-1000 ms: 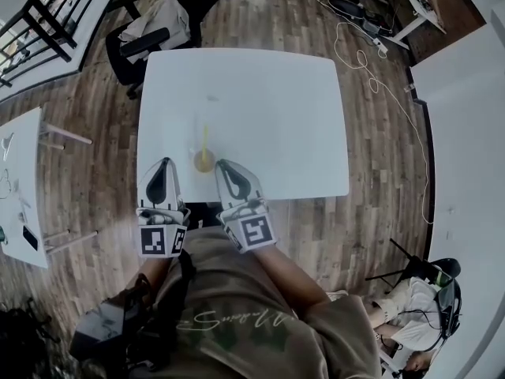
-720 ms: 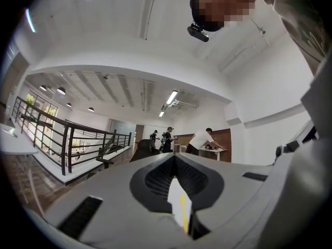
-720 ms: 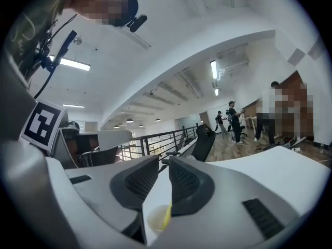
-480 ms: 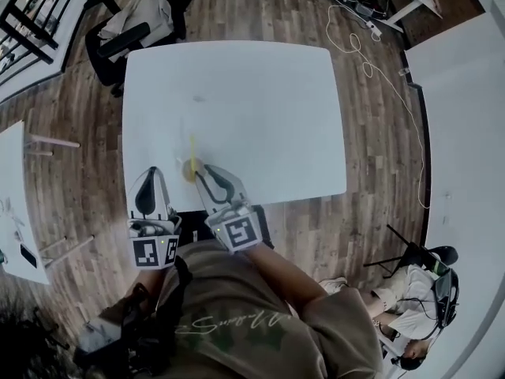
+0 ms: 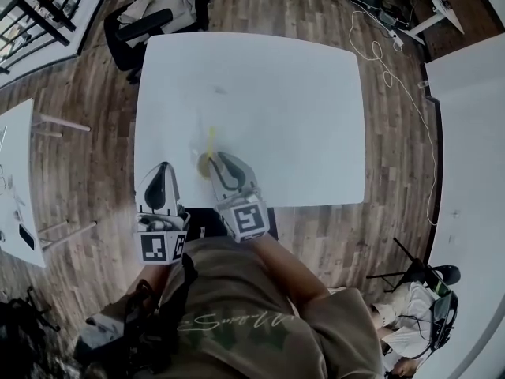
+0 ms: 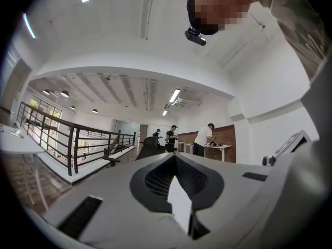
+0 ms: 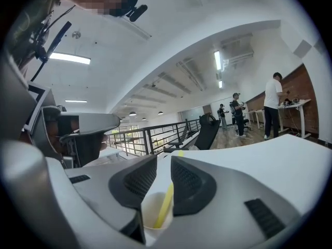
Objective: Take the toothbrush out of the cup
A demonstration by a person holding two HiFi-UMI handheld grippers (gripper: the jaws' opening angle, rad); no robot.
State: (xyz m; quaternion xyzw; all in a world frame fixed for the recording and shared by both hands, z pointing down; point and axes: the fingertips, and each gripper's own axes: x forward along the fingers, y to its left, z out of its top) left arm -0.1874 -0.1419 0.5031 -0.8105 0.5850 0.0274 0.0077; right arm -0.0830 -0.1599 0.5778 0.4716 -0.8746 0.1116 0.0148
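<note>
A small pale cup (image 5: 204, 164) stands near the front edge of the white table (image 5: 260, 93), with a yellow toothbrush (image 5: 210, 142) leaning out of it away from me. My right gripper (image 5: 215, 161) is at the cup. In the right gripper view the cup (image 7: 155, 211) and the toothbrush (image 7: 165, 205) sit between the spread jaws of the right gripper (image 7: 164, 158), deep near their base. I cannot see the pads pressing on the cup. My left gripper (image 5: 162, 166) hangs to the left of the cup at the table's edge, and in its own view the left gripper (image 6: 175, 157) is shut and holds nothing.
A black office chair with clothing on it (image 5: 154, 14) stands beyond the far left corner. A second white table (image 5: 16, 180) is at the left. Cables (image 5: 379, 46) trail on the wooden floor to the right. A railing (image 6: 67, 144) and standing people (image 6: 205, 139) are far off.
Both grippers have sunk toward the table. The right gripper has moved from beside the cup to straddle it, with its jaws spread wider.
</note>
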